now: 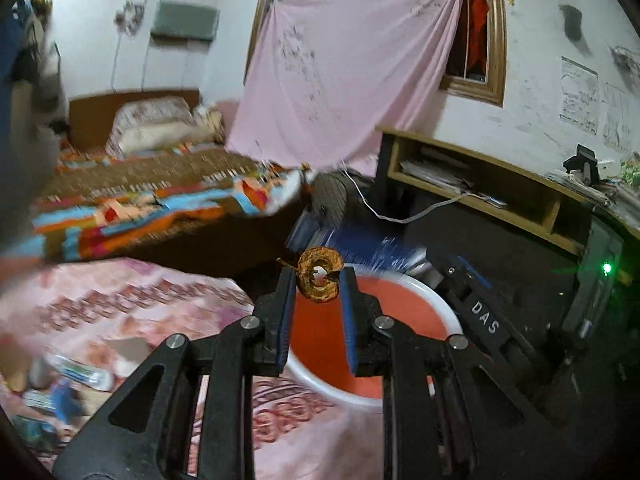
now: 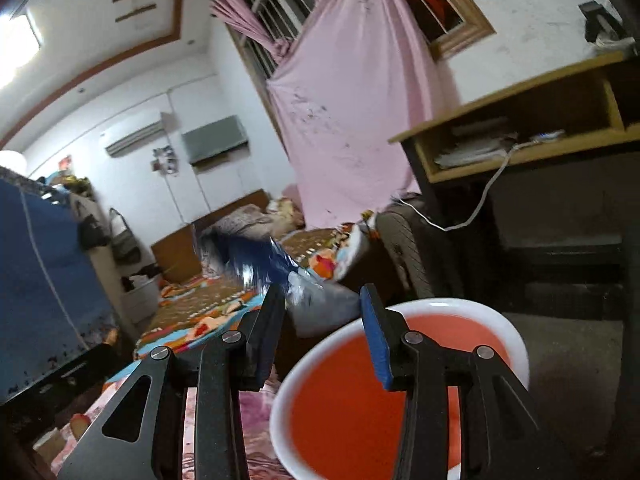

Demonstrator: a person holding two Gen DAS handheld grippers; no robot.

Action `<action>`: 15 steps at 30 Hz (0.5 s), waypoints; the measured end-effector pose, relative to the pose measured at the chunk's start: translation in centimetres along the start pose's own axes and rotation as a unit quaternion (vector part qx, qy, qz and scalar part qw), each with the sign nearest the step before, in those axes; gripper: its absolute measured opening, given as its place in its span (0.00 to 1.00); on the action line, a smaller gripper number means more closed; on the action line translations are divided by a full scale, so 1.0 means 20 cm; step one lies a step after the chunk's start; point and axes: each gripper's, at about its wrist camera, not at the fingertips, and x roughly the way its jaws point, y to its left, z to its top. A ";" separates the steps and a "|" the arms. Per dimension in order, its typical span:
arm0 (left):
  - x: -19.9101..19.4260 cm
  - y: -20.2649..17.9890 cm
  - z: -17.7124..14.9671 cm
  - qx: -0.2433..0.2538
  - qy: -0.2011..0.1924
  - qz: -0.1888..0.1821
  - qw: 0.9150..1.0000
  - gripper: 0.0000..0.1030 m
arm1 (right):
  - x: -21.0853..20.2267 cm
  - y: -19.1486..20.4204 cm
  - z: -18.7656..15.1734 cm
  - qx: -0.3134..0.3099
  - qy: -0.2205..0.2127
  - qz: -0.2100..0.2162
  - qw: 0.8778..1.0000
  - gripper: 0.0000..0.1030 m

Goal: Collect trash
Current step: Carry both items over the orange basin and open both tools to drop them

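My left gripper (image 1: pixel 318 276) is shut on a curled brown dried peel (image 1: pixel 310 294), pinched at the fingertips. It hangs over the near rim of a red bin with a white rim (image 1: pixel 424 292). My right gripper (image 2: pixel 320 294) holds a crinkly blue and silver wrapper (image 2: pixel 256 260) between its blue pads, just above the far edge of the same bin (image 2: pixel 280 392). In the left wrist view the wrapper (image 1: pixel 360 240) shows as a blue blur beyond the peel, to its right.
The bin stands beside a bed with a pink patterned sheet (image 1: pixel 120 312). A tube and several other bits of litter (image 1: pixel 76 372) lie on it at lower left. Behind are a bed with a colourful blanket (image 1: pixel 140 200) and a wooden desk (image 1: pixel 480 184) with a white cable.
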 end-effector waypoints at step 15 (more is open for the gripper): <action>0.08 0.03 -0.04 -0.040 0.043 -0.005 0.998 0.26 | -0.01 -0.04 0.00 0.019 0.012 -0.004 1.000 0.45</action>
